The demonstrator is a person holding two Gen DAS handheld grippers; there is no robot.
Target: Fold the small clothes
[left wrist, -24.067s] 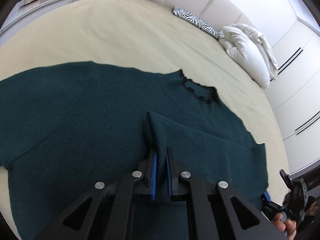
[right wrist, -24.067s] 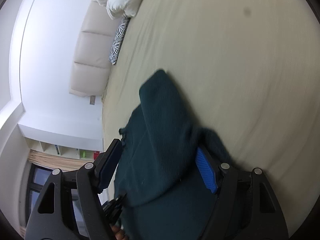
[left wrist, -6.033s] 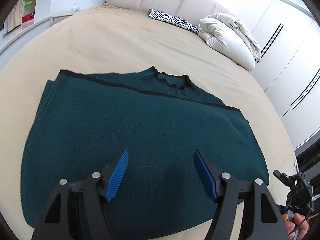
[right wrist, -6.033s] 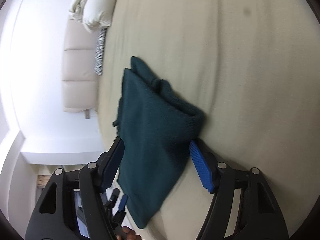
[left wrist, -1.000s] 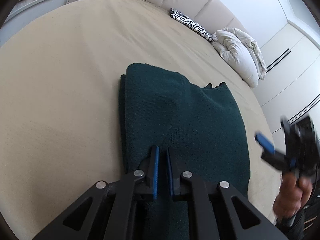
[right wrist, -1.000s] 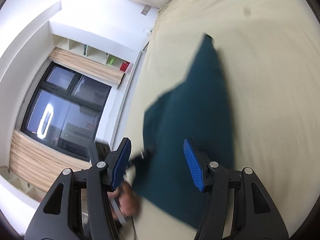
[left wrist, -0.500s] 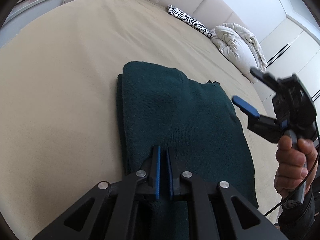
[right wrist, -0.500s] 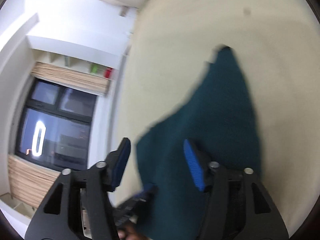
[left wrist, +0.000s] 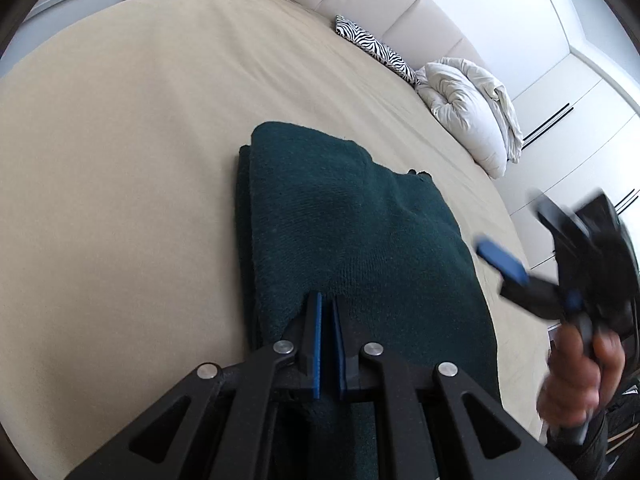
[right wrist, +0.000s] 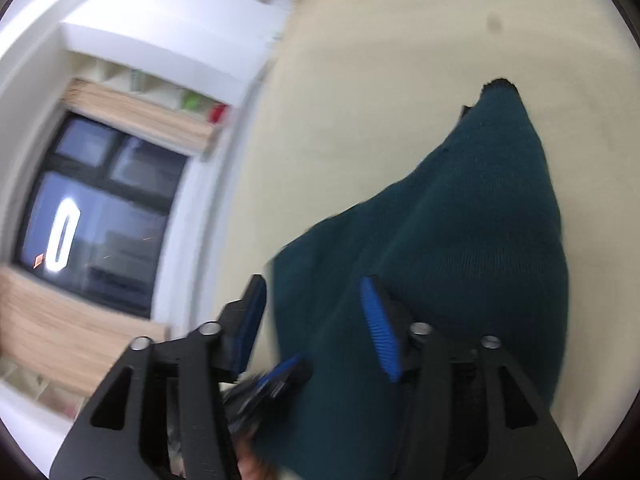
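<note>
While a dark green sweater [left wrist: 352, 232] lies folded into a thick rectangle on the beige bed [left wrist: 120, 140], the left gripper [left wrist: 328, 316] pinches the near edge of the cloth, its blue-padded fingers [left wrist: 316, 344] clenched with only a thin strip of knit showing between them. From the left wrist view, the folded garment runs away from the camera toward the cream headboard [left wrist: 380, 12], with its stacked layers visible along the left side. A zebra-print cushion [left wrist: 376, 46] and a bundled white duvet [left wrist: 472, 100] sit at the far end of the bed, well apart from the sweater. At the right edge, blurred, a hand [left wrist: 572, 376] holds the right gripper [left wrist: 516, 236] in the air beside the garment, one blue pad showing.

From the right wrist view, also blurred, the right gripper [right wrist: 316, 316] hangs over the sweater [right wrist: 460, 240], its fingers [right wrist: 380, 332] standing released and apart; whether the pads touch the cloth cannot be told. The green knit fills the lower right of the frame and tapers to a corner farther up the bed [right wrist: 400, 60]. Below the open fingers the left gripper [right wrist: 276, 376] shows as a blue-tipped blur at the cloth's edge. A dark window [right wrist: 92, 216] with wooden blinds [right wrist: 136, 116] fills the left side.
</note>
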